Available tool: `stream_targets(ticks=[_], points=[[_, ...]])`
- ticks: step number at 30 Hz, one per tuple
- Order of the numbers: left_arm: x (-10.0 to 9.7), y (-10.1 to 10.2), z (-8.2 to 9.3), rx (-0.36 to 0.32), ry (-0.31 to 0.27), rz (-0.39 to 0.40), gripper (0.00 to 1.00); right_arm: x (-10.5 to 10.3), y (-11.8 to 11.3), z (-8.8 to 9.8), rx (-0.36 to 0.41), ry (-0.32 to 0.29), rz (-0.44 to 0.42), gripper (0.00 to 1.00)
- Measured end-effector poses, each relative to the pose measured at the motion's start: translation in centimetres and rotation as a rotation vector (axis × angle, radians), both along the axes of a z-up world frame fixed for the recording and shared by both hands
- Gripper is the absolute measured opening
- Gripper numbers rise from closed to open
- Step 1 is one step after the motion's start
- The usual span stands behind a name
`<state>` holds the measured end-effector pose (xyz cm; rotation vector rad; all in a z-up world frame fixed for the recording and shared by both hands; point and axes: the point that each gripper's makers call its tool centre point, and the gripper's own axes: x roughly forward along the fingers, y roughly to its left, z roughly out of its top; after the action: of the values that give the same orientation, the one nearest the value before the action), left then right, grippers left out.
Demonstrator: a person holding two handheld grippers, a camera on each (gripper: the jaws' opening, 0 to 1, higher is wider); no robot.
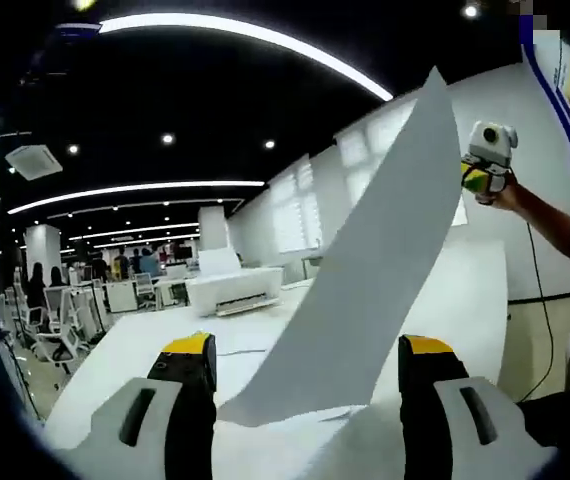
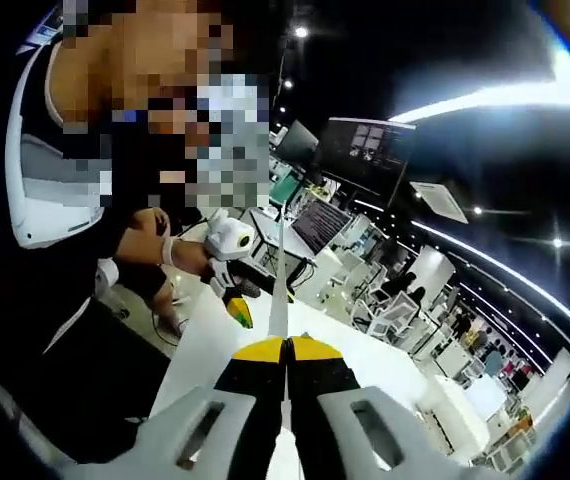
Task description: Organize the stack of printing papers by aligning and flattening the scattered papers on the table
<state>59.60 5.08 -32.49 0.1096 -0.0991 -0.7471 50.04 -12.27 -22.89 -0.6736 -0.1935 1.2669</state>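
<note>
The right hand-held gripper (image 2: 287,350) pinches a paper sheet (image 1: 365,270) aloft above the white desk (image 1: 155,350); the left hand-held gripper (image 1: 310,370), jaws wide, sits at its six o'clock

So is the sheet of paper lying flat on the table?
No, the sheet of paper stands lifted and tilted up in the air, its top corner held by the right gripper above the white table.

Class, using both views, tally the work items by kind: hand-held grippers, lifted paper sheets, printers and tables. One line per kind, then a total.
Hand-held grippers: 2, left hand-held gripper and right hand-held gripper
Lifted paper sheet: 1
Printer: 1
Table: 1
Total: 5
</note>
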Motion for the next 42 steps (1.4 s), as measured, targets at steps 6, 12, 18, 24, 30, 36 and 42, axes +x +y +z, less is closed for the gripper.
stream_targets(ticks=[6,12,18,24,30,36,42], points=[[-0.4,-0.7,-0.8,0.015,0.013,-0.046,0.68,0.1,0.2,0.1,-0.005,-0.006,0.005,0.0],[-1.4,-1.8,-1.0,0.053,-0.005,-0.1,0.61,0.2,0.7,-0.2,-0.023,-0.016,0.005,0.0],[-2.9,-3.0,-0.9,0.06,-0.034,-0.187,0.33,0.3,0.9,-0.4,-0.029,-0.014,0.001,0.0],[-3.2,-3.3,-1.0,0.075,-0.039,-0.207,0.3,0.4,0.9,-0.6,-0.036,-0.02,-0.003,0.0],[-3.2,-3.2,-1.2,0.079,-0.038,-0.204,0.31,0.4,1.0,-0.8,-0.039,-0.016,-0.002,0.0],[-3.6,-3.6,-1.0,0.096,-0.07,-0.227,0.22,0.4,1.0,-0.8,-0.039,-0.016,-0.001,0.0],[-3.6,-3.8,-1.3,0.102,-0.065,-0.231,0.22,0.4,1.0,-0.8,-0.039,-0.015,0.001,0.0]])
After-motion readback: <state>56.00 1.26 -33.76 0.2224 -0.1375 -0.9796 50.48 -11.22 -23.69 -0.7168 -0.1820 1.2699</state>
